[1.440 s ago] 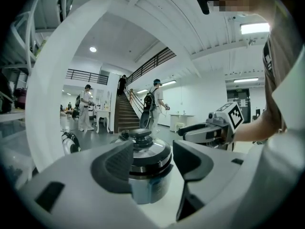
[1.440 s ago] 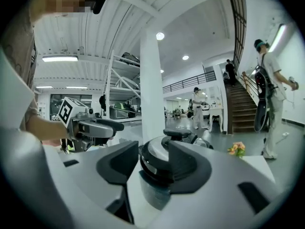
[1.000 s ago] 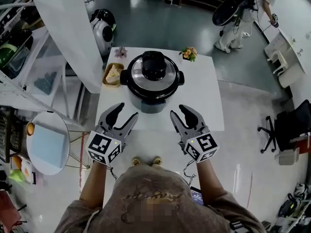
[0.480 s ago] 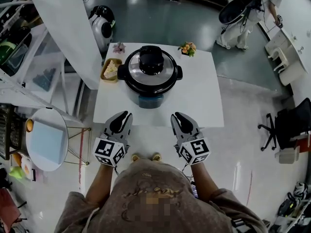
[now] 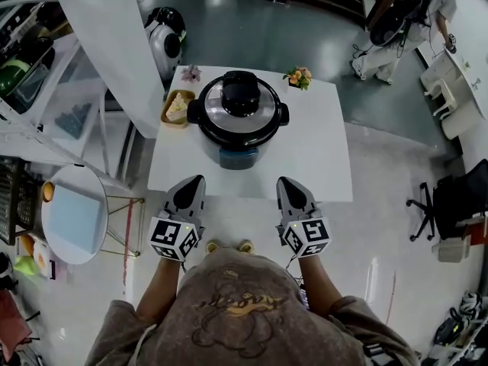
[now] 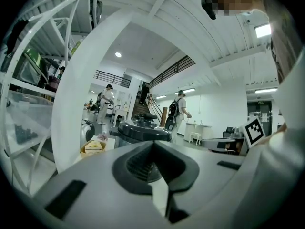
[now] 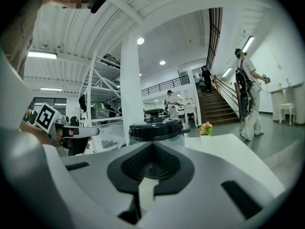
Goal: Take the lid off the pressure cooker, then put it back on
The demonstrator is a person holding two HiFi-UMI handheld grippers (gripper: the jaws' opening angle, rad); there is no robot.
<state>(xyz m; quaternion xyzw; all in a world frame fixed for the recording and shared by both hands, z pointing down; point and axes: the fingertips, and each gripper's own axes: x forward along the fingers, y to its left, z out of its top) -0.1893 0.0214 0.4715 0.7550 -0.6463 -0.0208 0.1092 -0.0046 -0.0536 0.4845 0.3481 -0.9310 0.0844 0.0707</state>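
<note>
— What's moved?
— I'm drawing both tools back toward me and lower, and their jaws have just been closing. My left tool [image 5: 191, 181] and right tool [image 5: 284, 182] are hovering pressed together, pinching nothing, over the surface's [image 5: 324, 155] near edge.
— And the cooker?
— The pressure cooker [image 5: 238, 124] is standing mid-surface, well apart from both, wearing its lid [image 5: 239, 97]. Just beside it, a small tray [image 5: 169, 117] is holding pale food.

White table [image 5: 324, 155] stands on glossy grey floor [image 5: 259, 29].
</note>
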